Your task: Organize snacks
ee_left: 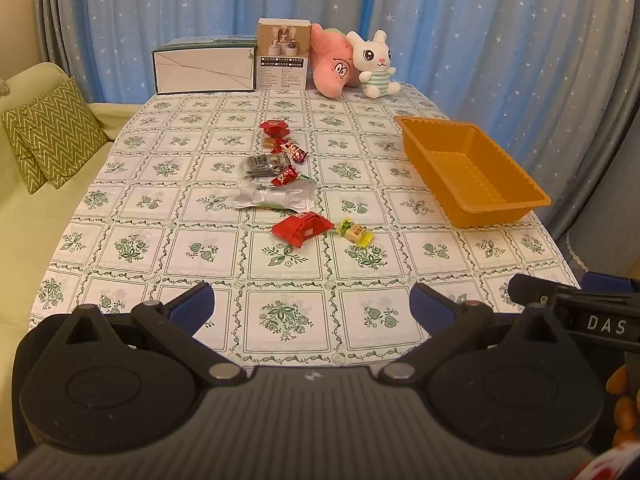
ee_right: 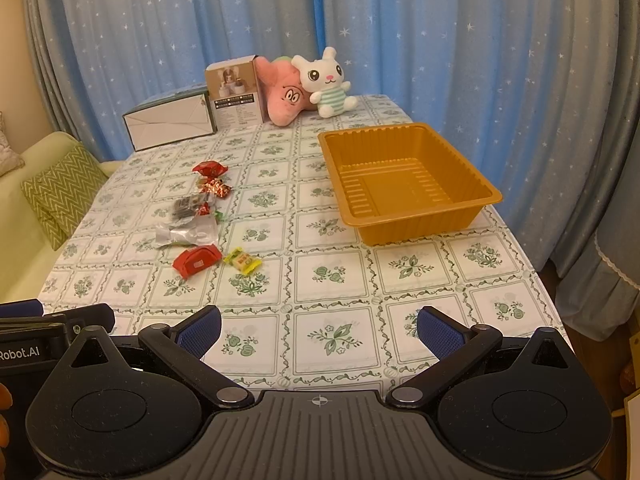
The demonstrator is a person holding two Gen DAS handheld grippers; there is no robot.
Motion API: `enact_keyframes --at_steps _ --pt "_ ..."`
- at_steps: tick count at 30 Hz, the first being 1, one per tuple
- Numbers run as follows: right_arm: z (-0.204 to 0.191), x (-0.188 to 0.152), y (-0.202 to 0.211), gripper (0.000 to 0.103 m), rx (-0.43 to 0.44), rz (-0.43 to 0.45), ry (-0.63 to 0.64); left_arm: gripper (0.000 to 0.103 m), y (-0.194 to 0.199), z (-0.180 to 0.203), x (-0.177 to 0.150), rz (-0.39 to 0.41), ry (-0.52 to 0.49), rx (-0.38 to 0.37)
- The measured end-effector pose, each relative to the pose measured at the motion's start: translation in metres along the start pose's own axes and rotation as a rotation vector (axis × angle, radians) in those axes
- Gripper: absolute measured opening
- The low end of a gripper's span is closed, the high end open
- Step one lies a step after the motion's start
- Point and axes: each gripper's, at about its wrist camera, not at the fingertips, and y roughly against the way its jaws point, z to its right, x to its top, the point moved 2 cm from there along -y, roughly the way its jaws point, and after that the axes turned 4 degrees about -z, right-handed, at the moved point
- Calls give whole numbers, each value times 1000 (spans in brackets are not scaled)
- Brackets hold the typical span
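Two hand-held grippers hang over the near edge of the table point(ee_left: 132, 184), side by side, and both stand wide apart with nothing between their blue pads. The left hand-held gripper point(ee_left: 312, 306) points down the middle of the cloth; the right hand-held gripper point(ee_right: 319, 330) sits just to its right, its black body showing at the right edge of the left view.

Snacks lie in a loose line along the middle of the table, well ahead of both grippers and apart from them. Nearest are a red packet point(ee_left: 303, 229) and, just to its right, a yellow candy point(ee_left: 356, 233). Behind them lies a silver wrapper point(ee_left: 273, 197), then a dark packet point(ee_left: 264, 165) with a small red candy point(ee_left: 285, 176) touching its right side. Farther back are another red candy point(ee_left: 293, 151) and, last, a red pouch point(ee_left: 274, 127). From the right gripper the whole line sits ahead and to the left; from the left gripper it is nearly straight ahead.

An orange tray point(ee_right: 464, 216) stands on the right half of the table, clear of the snacks, with nothing in it. At the far edge stand a white box point(ee_left: 204, 70), a tall carton point(ee_left: 283, 56), a pink plush point(ee_left: 332, 64) and a white rabbit point(ee_left: 374, 64).
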Motion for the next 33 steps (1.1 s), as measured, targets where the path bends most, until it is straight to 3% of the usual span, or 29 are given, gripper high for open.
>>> enact_keyframes --at_steps 33 --pt "0 0 -1 103 0 1 1 103 1 2 2 -4 9 -9"
